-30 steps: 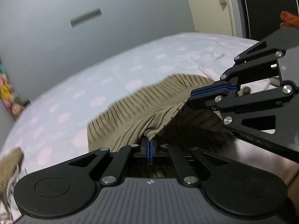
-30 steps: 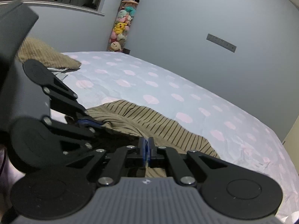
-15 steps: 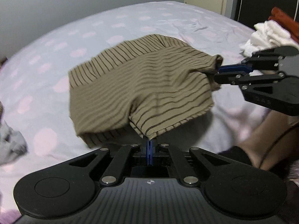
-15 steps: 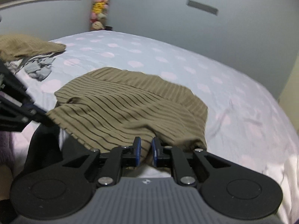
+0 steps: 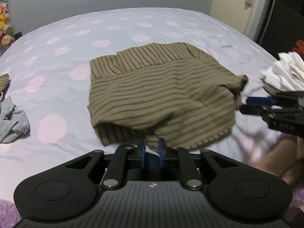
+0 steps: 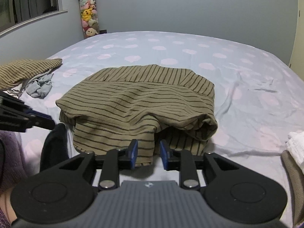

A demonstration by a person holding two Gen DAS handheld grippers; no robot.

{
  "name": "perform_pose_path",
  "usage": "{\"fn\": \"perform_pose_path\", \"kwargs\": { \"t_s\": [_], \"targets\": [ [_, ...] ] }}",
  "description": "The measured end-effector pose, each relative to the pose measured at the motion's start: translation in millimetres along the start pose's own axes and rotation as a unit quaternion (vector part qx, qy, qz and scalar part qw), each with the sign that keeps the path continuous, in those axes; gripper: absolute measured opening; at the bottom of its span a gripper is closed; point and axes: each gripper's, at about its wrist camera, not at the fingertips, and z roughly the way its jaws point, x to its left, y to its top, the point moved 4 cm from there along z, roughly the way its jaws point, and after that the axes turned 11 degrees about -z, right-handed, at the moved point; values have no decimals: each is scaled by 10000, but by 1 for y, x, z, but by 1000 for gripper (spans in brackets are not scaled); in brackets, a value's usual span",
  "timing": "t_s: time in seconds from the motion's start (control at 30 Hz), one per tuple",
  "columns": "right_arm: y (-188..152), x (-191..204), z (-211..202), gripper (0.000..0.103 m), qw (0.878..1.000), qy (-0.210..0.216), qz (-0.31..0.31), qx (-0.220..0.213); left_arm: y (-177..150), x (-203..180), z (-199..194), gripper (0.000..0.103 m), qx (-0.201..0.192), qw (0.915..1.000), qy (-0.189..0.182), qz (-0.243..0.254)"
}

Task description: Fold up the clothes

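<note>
Striped brown cloth and a grey garment lie crumpled at the bed's left edge, apparently awaiting folding. Left tongs stand narrowly parted, a tip of fabric between them, not clamped. Mid-bed, the brown striped garment lies doubled over, its upper layer rumpled and uneven; judged partly folded, squaring outstanding. Right tongs stand wide at its near hem, holding nothing. White folded items sit right.
</note>
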Motion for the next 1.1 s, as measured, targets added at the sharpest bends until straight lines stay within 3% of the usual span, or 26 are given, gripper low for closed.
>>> {"fn": "perform_pose_path", "kwargs": {
  "t_s": [0.1, 0.17, 0.23, 0.37, 0.5, 0.53, 0.57, 0.6, 0.63, 0.67, 0.77, 0.9, 1.1],
  "targets": [
    [3, -7, 0, 46, 9998, 19, 163, -72, 12, 13, 4, 23, -139, 9996, 93, -238],
    [4, -20, -1, 52, 9987, -53, 485, -121, 22, 26, 4, 39, -258, 9982, 167, -509],
    [4, -39, -2, 54, 9952, -137, 952, -185, 31, 41, 5, 46, -327, 9959, 193, -824],
    [1, -82, -1, 59, 9802, -297, 1933, -300, 39, 66, 19, 49, -157, 9901, 86, -1390],
    [-9, -119, 18, 59, 9542, -116, 2983, -224, 44, 90, 37, 49, 70, 9813, -45, -1925],
    [-13, -124, 23, 54, 9473, -16, 3198, -182, 45, 95, 41, 48, 122, 9789, -89, -2040],
    [-17, -127, 28, 40, 9409, 122, 3380, -145, 45, 96, 44, 44, 160, 9774, -165, -2102],
    [-20, -129, 33, 34, 9352, 242, 3531, -102, 45, 98, 46, 39, 192, 9763, -220, -2145],
    [-23, -128, 36, 30, 9324, 329, 3600, -53, 44, 98, 49, 28, 209, 9766, -216, -2130],
    [-24, -126, 39, 29, 9316, 404, 3613, -4, 43, 98, 51, 21, 226, 9769, -212, -2116],
    [-26, -119, 46, 11, 9369, 427, 3455, 312, 41, 97, 57, 7, 310, 9781, -117, -2057],
    [-37, -113, 62, 9, 9362, 304, 3390, 881, 37, 101, 69, 5, 520, 9756, 117, -2129],
    [-44, -110, 70, 8, 9381, 250, 3215, 1263, 33, 102, 72, 6, 610, 9756, 268, -2092]
  ]
}}
